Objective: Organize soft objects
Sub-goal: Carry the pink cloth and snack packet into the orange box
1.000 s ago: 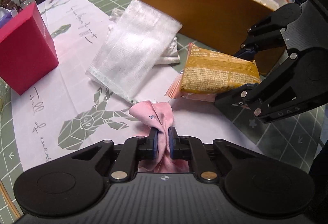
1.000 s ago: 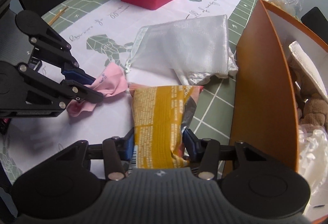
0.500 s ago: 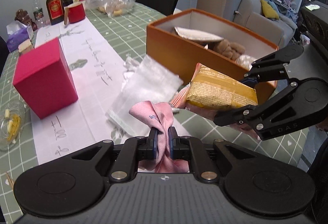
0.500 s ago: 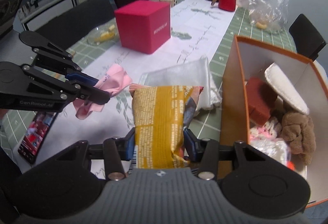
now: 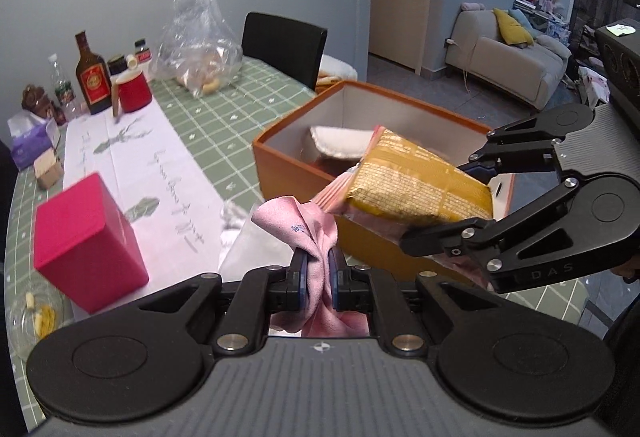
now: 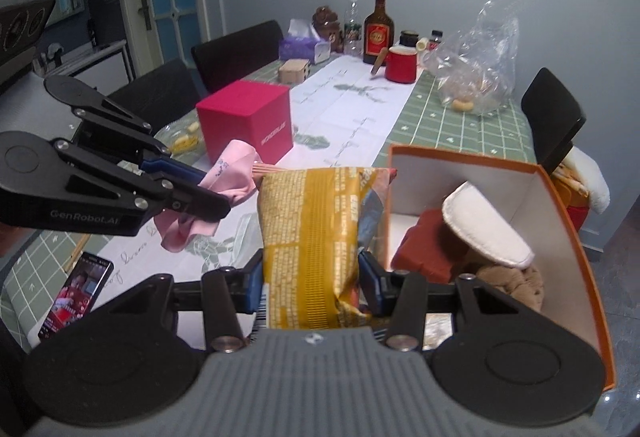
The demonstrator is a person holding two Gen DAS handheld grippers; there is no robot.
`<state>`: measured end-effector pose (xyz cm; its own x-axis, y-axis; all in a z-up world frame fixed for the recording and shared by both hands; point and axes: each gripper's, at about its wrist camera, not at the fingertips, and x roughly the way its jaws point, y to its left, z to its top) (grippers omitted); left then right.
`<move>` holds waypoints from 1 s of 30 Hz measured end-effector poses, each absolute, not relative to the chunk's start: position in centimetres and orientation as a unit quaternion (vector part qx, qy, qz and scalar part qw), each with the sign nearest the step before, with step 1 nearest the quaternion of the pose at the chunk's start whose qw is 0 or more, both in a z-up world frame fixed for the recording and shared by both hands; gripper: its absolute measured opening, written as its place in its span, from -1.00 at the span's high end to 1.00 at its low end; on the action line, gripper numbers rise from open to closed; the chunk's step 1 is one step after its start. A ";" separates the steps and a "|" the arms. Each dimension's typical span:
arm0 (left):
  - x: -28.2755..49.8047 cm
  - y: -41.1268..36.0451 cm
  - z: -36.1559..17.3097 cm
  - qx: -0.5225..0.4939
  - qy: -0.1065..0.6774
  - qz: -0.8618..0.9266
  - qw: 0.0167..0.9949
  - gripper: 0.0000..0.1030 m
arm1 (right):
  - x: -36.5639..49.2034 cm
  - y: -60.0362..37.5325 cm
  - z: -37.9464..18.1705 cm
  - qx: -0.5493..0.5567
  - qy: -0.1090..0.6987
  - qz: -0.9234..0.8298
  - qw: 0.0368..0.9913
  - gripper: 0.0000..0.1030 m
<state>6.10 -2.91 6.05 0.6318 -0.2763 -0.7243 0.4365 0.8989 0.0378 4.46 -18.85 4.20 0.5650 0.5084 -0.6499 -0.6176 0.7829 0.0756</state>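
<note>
My left gripper (image 5: pixel 319 269) is shut on a pink cloth (image 5: pixel 298 225) and holds it in the air above the table; the cloth also shows in the right wrist view (image 6: pixel 236 179). My right gripper (image 6: pixel 312 283) is shut on a yellow snack packet (image 6: pixel 310 237) and holds it raised beside the near wall of the orange box (image 6: pixel 576 237). In the left wrist view the packet (image 5: pixel 416 187) hangs over the box's near rim (image 5: pixel 280 153). The box holds a white pad (image 6: pixel 484 225), a rust-red cloth (image 6: pixel 424 249) and a brown plush (image 6: pixel 512 281).
A red cube box (image 5: pixel 86 241) stands on the white table runner (image 5: pixel 160 165). At the far end stand a brown bottle (image 6: pixel 378 29), a red mug (image 6: pixel 401 65), a clear plastic bag (image 6: pixel 476 57) and a tissue box (image 6: pixel 298 47). A phone (image 6: pixel 76 295) lies near the table edge. Black chairs surround the table.
Both grippers have risen well above the table with their loads. The packet has moved up to the orange box's rim, and the box's inside has come into view.
</note>
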 end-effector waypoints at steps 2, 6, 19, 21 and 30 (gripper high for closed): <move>6.4 -4.0 6.7 0.113 0.375 -0.201 0.898 0.76 | 4.7 -19.7 4.9 -0.073 0.332 0.314 0.886 0.08; 7.0 -6.1 7.7 0.127 0.364 -0.208 0.899 0.76 | 5.2 -21.6 6.3 -0.056 0.320 0.300 0.897 0.08; 10.6 -12.2 9.8 0.107 0.339 -0.222 0.908 0.73 | 8.7 -28.6 9.0 -0.071 0.343 0.243 0.905 0.08; 11.3 -12.9 9.4 0.091 0.345 -0.228 0.906 0.73 | 9.3 -29.4 8.8 -0.077 0.351 0.234 0.903 0.08; 13.6 -17.1 5.4 0.097 0.379 -0.243 0.887 0.75 | 11.2 -31.4 6.3 -0.089 0.387 0.206 0.894 0.08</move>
